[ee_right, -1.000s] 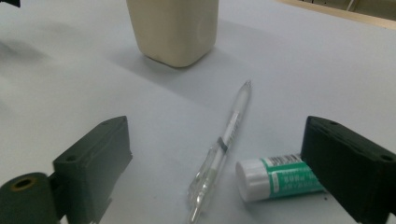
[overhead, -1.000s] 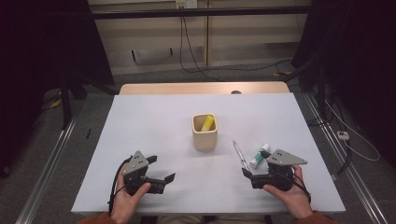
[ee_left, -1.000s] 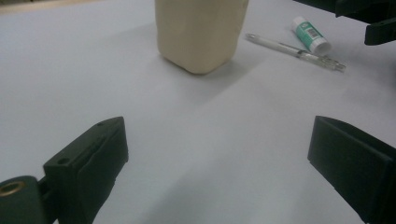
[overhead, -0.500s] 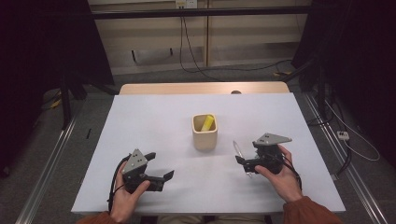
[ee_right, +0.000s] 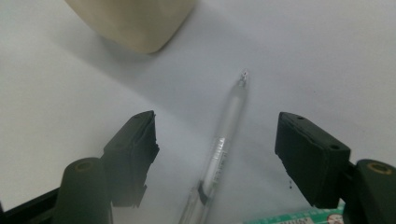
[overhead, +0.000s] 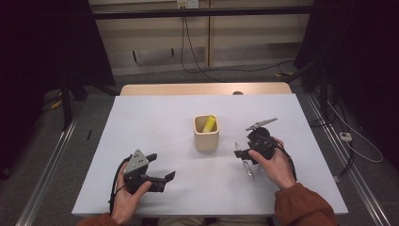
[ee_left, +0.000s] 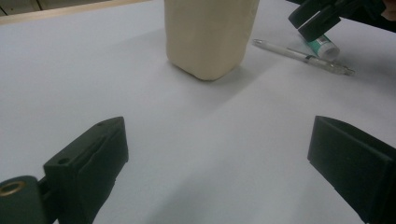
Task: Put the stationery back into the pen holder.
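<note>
A clear pen [ee_right: 224,135] lies flat on the white table [overhead: 155,122], pointing toward a cream cup [overhead: 206,136] that holds a yellow thing [overhead: 210,123]. My right gripper [ee_right: 215,144] hovers over the pen with one jaw on each side. The jaws have just been closing, but the pads stand apart from the pen. A green-and-white tube [ee_right: 299,217] lies just behind the right jaw. From above, the right gripper [overhead: 241,153] sits right of the cup and the pen [overhead: 246,165] shows below it. My left gripper [overhead: 161,166] rests open and empty at the front left.
In the left gripper view the cup [ee_left: 210,32] stands ahead, with the pen [ee_left: 303,57], the tube [ee_left: 323,45] and the other gripper [ee_left: 322,16] to its right. A wooden strip [overhead: 202,88] edges the table's far side; dark floor and cables lie beyond.
My right gripper moved away from the front edge toward the cup, came over the pen, and its jaws narrowed. The left gripper stayed put.
</note>
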### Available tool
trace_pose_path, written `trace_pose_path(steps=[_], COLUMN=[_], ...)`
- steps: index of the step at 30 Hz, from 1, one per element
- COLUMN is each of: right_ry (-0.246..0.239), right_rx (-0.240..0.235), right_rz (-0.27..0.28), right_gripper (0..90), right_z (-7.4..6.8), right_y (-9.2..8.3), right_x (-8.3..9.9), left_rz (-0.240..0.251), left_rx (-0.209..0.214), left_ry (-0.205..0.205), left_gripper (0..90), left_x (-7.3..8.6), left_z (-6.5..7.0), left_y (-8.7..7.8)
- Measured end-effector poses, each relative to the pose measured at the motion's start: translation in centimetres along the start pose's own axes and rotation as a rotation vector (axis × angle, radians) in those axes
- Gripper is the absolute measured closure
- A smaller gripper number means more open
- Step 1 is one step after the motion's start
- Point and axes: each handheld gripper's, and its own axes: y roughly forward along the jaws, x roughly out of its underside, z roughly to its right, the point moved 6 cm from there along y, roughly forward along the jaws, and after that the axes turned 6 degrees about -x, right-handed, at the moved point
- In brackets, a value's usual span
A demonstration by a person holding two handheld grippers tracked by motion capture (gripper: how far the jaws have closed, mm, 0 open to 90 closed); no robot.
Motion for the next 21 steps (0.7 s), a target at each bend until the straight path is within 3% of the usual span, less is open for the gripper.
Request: trace_pose_path(steps=[9,13,21], right_ry=[0.022,0.016,-0.001], right_rx=[0.054,0.082,0.08], right_rz=[-0.156,-0.165,-0.18], right_gripper=[43.7,49.1,64.2], right_z=[0.4,0.7,0.3], right_y=[1.6,2.1,2.8], right_x=[-1.1,-1.2,-0.5], left_rz=[0.004,0.006,0.004], left_rx=[0.005,0.004,0.004], left_ry=[-0.006,-0.003,0.0], left_gripper=[4.9,4.9,4.9], left_x=[0.0,0.0,0.0], left_z=[0.1,0.0,0.0], left_y=[-0.1,-0.1,-0.2])
